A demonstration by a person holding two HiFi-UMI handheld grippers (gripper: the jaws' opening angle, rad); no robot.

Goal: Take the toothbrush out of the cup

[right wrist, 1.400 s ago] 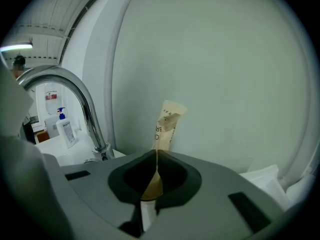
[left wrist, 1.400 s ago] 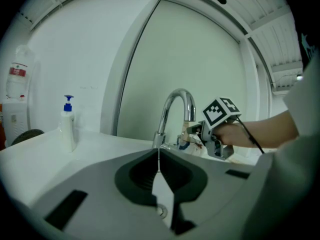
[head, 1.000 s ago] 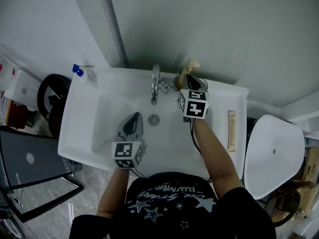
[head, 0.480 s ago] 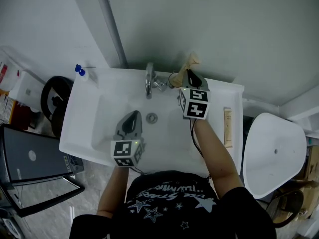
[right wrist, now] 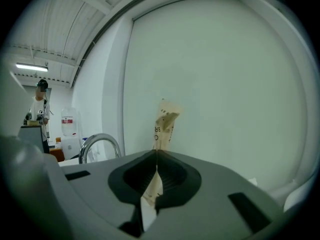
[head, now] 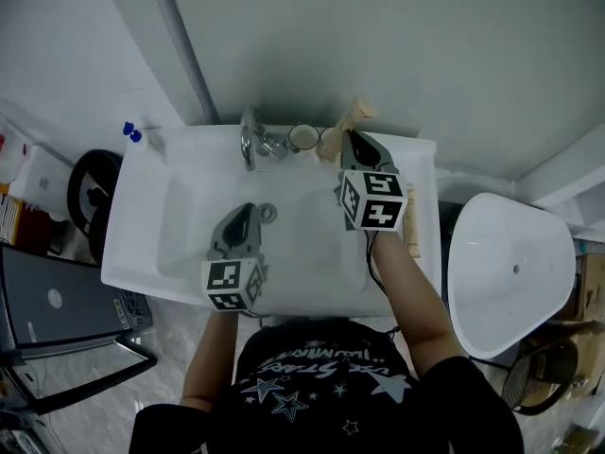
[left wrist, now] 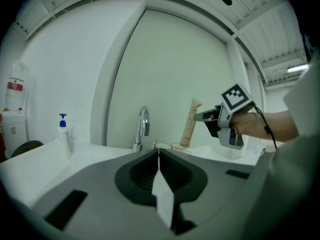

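While my right gripper (head: 348, 140) reaches over the back ledge of the sink (head: 142, 244), pointing almost level at the wall, its jaws are pinched tight on the toothbrush (head: 354, 116). The brush is a paper-wrapped stick, held near upright with its top well above the jaws. My right forearm runs straight out from my body, with the marker cube on top. The brush hangs just above the cup (head: 328, 144), which sits on the ledge beside a second cup (head: 303, 137). From the left gripper view its lower end seems to sit about at the rim, but I can't say whether it has cleared it.

My left gripper (head: 248, 218) hovers over the basin near the drain, aimed toward the faucet (head: 251, 138). Its jaws are pressed together with nothing between them, and the forearm is tucked closer to my body. A soap bottle (head: 132, 136) stands at the far left corner.
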